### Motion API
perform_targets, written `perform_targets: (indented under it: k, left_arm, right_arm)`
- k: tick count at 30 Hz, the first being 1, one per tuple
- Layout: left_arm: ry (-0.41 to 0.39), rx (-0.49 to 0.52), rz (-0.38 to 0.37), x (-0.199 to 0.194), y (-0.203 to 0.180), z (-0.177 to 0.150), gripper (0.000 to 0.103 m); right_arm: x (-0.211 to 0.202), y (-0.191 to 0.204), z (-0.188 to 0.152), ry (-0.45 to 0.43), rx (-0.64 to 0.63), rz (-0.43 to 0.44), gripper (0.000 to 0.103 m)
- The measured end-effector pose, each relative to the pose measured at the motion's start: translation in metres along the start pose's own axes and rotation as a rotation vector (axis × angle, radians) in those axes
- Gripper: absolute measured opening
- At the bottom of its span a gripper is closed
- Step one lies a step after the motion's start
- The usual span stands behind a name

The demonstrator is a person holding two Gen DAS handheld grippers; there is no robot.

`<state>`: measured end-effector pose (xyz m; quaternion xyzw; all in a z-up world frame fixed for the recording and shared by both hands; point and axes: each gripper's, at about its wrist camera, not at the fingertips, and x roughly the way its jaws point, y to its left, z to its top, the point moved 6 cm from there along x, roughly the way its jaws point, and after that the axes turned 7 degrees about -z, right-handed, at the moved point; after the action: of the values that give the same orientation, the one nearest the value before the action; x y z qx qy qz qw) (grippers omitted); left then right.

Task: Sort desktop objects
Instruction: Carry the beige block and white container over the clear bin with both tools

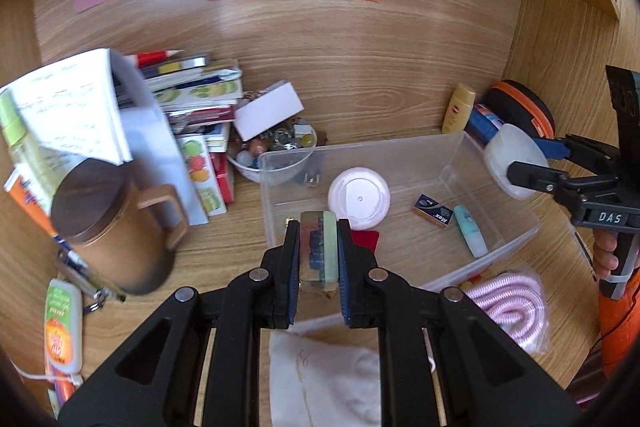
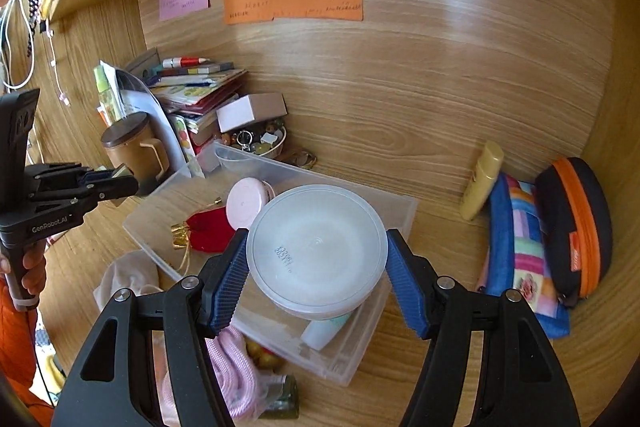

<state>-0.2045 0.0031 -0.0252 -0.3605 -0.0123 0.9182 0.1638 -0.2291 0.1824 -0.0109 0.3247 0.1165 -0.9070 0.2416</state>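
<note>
My left gripper (image 1: pixel 319 227) is shut on a small flat block (image 1: pixel 319 255) with a green edge and a blue and orange picture. It hangs over the near left part of a clear plastic bin (image 1: pixel 400 151). The bin holds a pink round case (image 1: pixel 359 198), a small dark box (image 1: pixel 434 213), a teal tube (image 1: pixel 472 231) and a red pouch (image 1: pixel 366 239). My right gripper (image 2: pixel 316 239) is shut on a translucent white round tub (image 2: pixel 318 247), held above the bin (image 2: pixel 320 177). The left wrist view shows that tub (image 1: pixel 508 151) over the bin's right end.
A brown lidded mug (image 1: pixel 116 227), a stack of books (image 1: pixel 192 95) and a bowl of beads (image 1: pixel 276 147) stand left of the bin. A yellow bottle (image 2: pixel 482 179), a patchwork pouch (image 2: pixel 520 247) and an orange-trimmed case (image 2: pixel 576 223) lie right. Pink rope (image 1: pixel 512 303) and white cloth (image 1: pixel 324 379) lie in front.
</note>
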Motion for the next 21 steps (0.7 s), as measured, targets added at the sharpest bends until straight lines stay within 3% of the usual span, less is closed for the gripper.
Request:
perform_targets:
  k: [4,21]
  left_arm:
    - [0.043,0.015,-0.020,0.018,-0.001,0.004,0.015]
    - [0.234,0.155,0.015,0.085,-0.005,0.000,0.015]
  right_arm:
    - [0.017,0.001,0.002,0.034,-0.011,0.002,0.062]
    - [0.081,0.009,-0.007,0.190,-0.049,0.029,0.062]
